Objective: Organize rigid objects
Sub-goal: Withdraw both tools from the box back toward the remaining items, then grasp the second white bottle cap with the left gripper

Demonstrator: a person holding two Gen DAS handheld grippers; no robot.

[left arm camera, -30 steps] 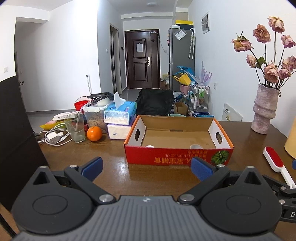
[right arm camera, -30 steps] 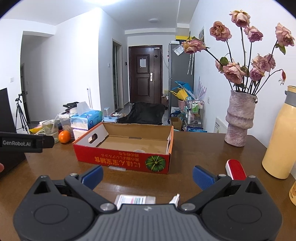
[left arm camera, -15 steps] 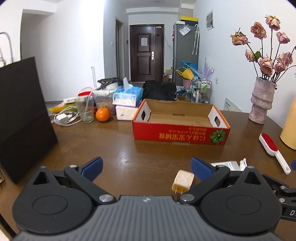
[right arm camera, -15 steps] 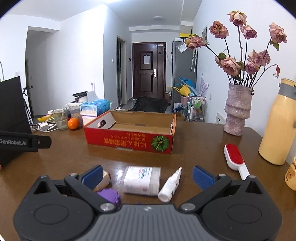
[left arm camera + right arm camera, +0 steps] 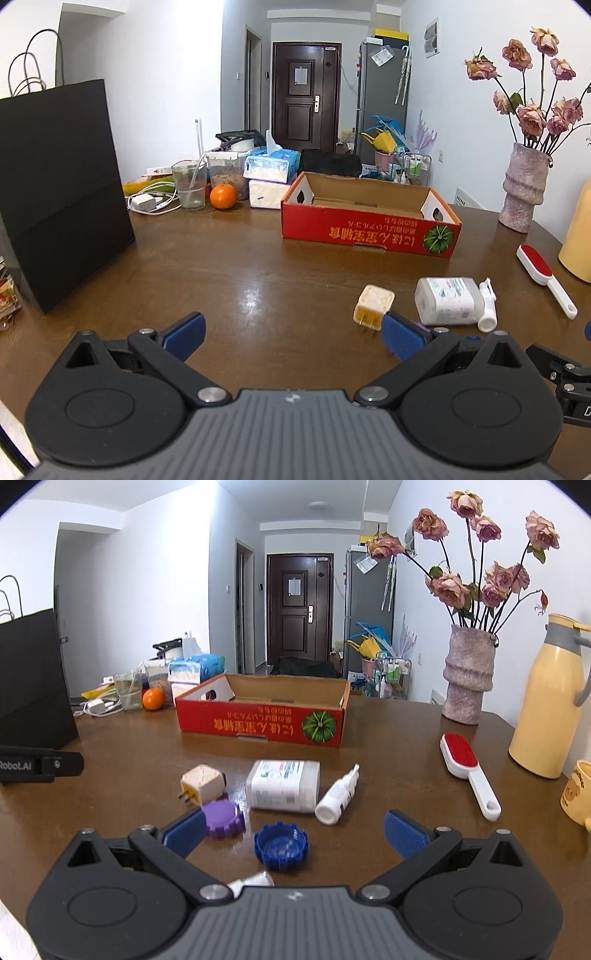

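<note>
A red cardboard box stands open on the brown table, also in the left wrist view. In front of it lie a cream plug adapter, a white bottle on its side, a small white dropper bottle, a purple cap and a blue cap. The adapter, bottle and dropper bottle also show in the left wrist view. My right gripper is open and empty just before the caps. My left gripper is open and empty, left of the adapter.
A red lint brush, yellow thermos, yellow mug and flower vase stand at the right. A black paper bag, a glass, an orange and tissue packs are at the left and back.
Both grippers have pulled back from the box toward the near table edge. The adapter, bottles and caps have come into view in front of them. Both grippers stay open.
</note>
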